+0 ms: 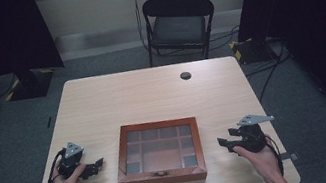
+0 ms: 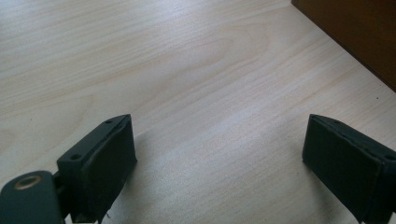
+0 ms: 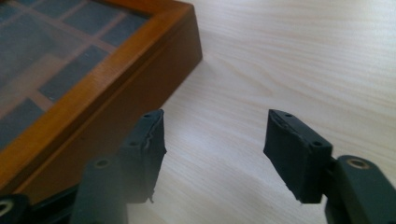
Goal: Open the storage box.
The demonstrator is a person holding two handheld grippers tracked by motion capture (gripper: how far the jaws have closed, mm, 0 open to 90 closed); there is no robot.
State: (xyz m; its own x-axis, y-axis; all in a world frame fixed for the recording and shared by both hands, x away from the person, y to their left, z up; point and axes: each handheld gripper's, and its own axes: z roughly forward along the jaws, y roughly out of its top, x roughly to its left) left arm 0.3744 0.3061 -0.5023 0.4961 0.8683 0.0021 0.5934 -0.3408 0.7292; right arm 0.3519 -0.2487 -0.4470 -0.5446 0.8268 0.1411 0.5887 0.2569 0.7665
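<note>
No text, label, brand, number or sign can be read in any of the views.

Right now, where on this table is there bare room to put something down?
The far half of the table, from the wooden box back to the round hole, is bare. Crowded: the near strips beside the box, where the left gripper and right gripper sit.
</note>
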